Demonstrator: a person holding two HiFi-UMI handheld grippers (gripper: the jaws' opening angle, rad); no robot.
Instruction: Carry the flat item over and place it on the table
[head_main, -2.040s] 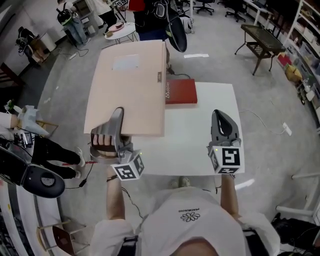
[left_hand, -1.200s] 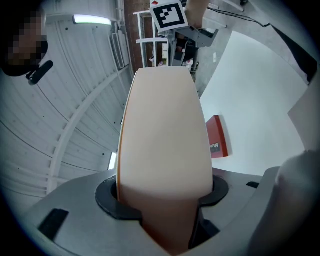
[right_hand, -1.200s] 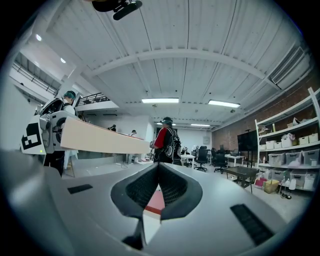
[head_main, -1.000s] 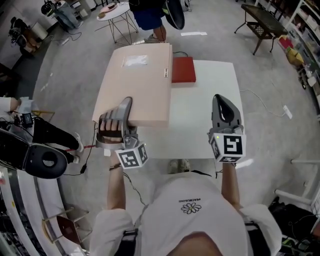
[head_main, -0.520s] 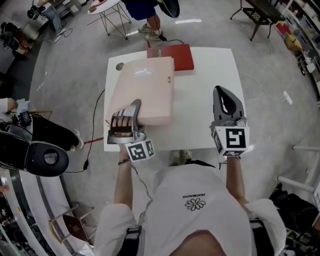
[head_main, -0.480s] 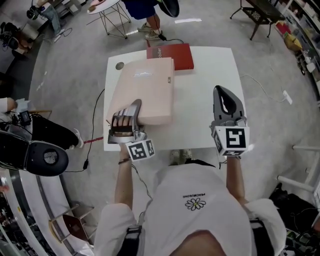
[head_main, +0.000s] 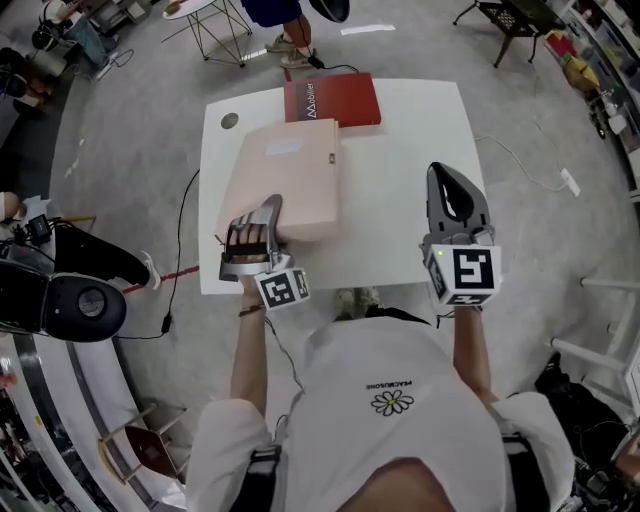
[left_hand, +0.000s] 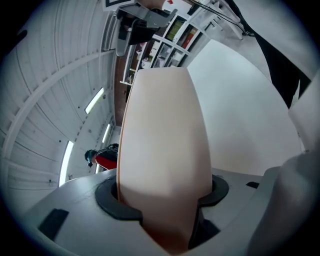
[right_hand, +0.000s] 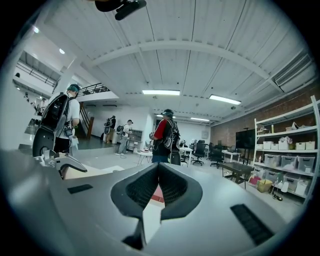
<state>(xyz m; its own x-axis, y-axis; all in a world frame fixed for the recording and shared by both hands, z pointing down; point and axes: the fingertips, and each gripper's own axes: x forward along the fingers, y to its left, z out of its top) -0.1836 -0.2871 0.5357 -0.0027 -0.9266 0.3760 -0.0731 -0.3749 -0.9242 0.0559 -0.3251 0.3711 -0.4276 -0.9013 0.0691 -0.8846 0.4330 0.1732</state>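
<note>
A flat pale-pink box (head_main: 285, 180) lies lengthwise over the left half of the white table (head_main: 410, 170); whether it rests on the top I cannot tell. My left gripper (head_main: 262, 228) is shut on its near edge. In the left gripper view the box (left_hand: 165, 125) fills the space between the two dark pads (left_hand: 114, 202) of that gripper (left_hand: 162, 200). My right gripper (head_main: 455, 200) hovers over the table's right front, shut and empty; in the right gripper view that gripper's (right_hand: 159, 169) tips meet.
A red book-like box (head_main: 330, 100) lies at the table's far edge, just beyond the pink box. A round hole (head_main: 230, 121) marks the far left corner. A person's legs (head_main: 100, 262) and a black round base (head_main: 60, 305) are at left.
The left gripper has come down with the pink box, from above the table's left edge to low over the tabletop. The right gripper has stayed where it was.
</note>
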